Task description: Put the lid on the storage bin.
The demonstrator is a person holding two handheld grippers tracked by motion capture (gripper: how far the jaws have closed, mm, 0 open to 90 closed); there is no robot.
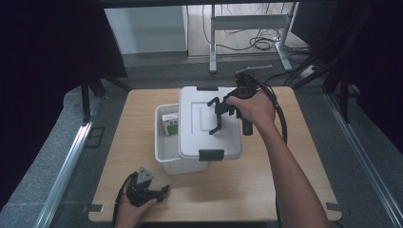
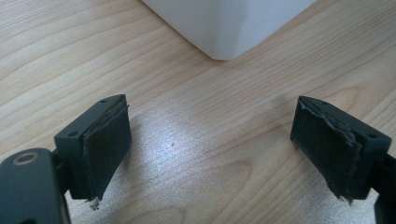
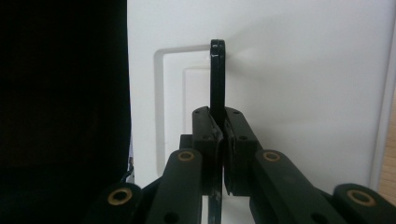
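A white storage box [image 1: 166, 153] stands mid-table, and its white lid [image 1: 199, 126] lies shifted to the right, leaving the box's left part uncovered. A small green and white carton [image 1: 170, 123] stands inside the uncovered part. My right gripper [image 1: 228, 111] is shut on the lid's black handle [image 1: 214, 116], which is raised. The right gripper view has the right gripper [image 3: 222, 122] clamped on that thin handle [image 3: 217, 70] over the lid [image 3: 303, 93]. My left gripper [image 1: 163, 191] rests low on the table near its front left, open. Nothing is between the left gripper's [image 2: 210, 128] jaws.
The wooden table [image 1: 266, 175] has bare room in front of and right of the box. A box corner [image 2: 229, 28] lies just ahead of the left gripper. Black latches [image 1: 211, 154] sit at the lid's ends. Desk legs and cables [image 1: 256, 42] stand on the floor behind.
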